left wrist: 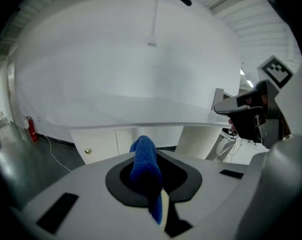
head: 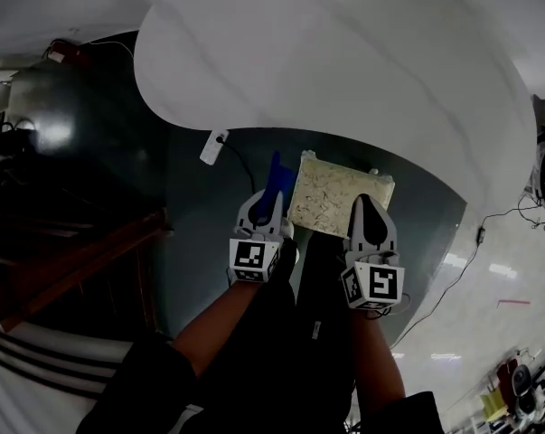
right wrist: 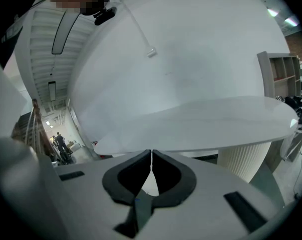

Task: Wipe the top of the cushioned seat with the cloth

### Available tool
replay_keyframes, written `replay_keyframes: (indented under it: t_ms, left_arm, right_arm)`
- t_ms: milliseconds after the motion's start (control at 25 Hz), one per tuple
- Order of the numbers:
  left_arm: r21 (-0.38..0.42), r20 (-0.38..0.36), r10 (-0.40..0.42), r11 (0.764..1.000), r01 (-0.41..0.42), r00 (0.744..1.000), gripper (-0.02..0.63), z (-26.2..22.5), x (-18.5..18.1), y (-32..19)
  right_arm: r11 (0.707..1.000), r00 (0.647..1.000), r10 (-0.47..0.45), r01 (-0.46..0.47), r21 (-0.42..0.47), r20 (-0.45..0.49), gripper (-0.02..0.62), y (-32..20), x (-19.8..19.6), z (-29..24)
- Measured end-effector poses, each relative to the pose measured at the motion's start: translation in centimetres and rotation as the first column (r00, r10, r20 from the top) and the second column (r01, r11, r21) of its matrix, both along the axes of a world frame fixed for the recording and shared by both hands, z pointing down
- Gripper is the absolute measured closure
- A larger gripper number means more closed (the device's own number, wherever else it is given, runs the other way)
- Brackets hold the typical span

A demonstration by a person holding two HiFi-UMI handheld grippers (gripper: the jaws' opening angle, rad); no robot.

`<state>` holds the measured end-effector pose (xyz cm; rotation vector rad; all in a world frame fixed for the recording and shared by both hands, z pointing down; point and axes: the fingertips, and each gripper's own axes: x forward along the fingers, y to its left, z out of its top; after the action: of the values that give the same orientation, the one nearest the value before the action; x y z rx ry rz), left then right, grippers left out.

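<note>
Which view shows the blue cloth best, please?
The left gripper view: the cloth sits large and centred, pinched by the left gripper. The head view shows only a small blue strip poking out ahead of that gripper. The right gripper view hardly shows it, if at all.

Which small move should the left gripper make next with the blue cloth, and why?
Probably shift the left gripper rightward and down, onto the cushioned seat. Its jaws clamp the blue cloth, which in the head view sits just beside the seat's left edge, not over its top.
</note>
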<state>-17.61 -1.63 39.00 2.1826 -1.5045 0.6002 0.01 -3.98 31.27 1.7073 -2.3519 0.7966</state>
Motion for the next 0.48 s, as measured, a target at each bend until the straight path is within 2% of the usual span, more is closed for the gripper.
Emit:
replay_keyframes:
  t_ms: [120, 320, 480]
  left_arm:
    - [-0.010, 0.003, -0.005, 1.000, 0.005, 1.000, 0.566, 3.5, 0.1, -0.8]
    - [0.008, 0.061, 0.070, 0.997, -0.070, 0.996, 0.566, 9.4, 1.3, -1.6]
    - [-0.015, 0.090, 0.040, 0.999, -0.039, 0.995, 0.566, 13.6, 0.8, -2.6]
  right_arm:
    - [0.999, 0.999, -0.042, 0.042, -0.014, -0.020, 0.557, -0.3, -0.2, 3.3]
    - [0.995, 0.994, -0.096, 0.095, -0.024, -0.052, 0.557, -1.1, -0.5, 7.6]
    - [0.992, 0.989, -0.128, 0.127, -0.023, -0.078, 0.557, -2.1, -0.5, 10.2]
